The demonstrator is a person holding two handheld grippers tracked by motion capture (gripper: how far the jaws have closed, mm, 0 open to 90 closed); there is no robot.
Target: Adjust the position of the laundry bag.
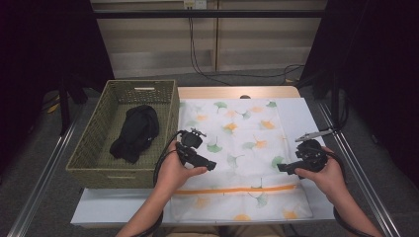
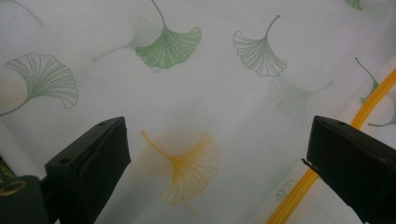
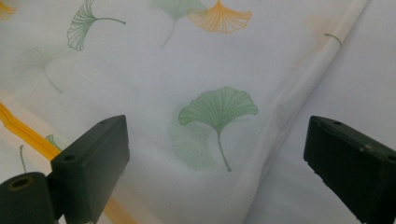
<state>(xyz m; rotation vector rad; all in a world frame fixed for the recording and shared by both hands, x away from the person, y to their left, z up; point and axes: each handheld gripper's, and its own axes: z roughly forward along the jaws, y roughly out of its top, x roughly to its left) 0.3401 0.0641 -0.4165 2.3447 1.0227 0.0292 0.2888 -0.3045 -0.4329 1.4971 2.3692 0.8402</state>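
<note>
Dark curtains close off both sides of the room, with pale wall panels and hanging cables behind the table (image 1: 99,210), whose white top shows bare along its near-left edge. At far left on the table stands a woven green basket (image 1: 89,148) with a black bundled garment (image 1: 136,132) lying inside, well apart from both tools. Just right of it, the left gripper (image 1: 210,165) hovers over the white mesh laundry bag (image 1: 247,123) printed with ginkgo leaves, which lies flat over the middle of the table; in the left gripper view its jaws stand wide with nothing between them, an orange leaf print below and the orange zipper (image 2: 327,163) running under the right-hand jaw. Further right, the right gripper (image 1: 281,168) hangs over the bag's right portion, jaws likewise spread wide and empty, above a green leaf and a raised seam (image 3: 303,88) of the fabric. Risk, as I judge it: the mesh is thin and lies flat, so a pinch from above may slide off without catching any cloth, or catch both layers together and keep the bag from opening. A grab beside the zipper rather than on its pull would likely drag the whole bag across the smooth top toward the basket. Cables trailing from each hand could snag the fabric edge.
</note>
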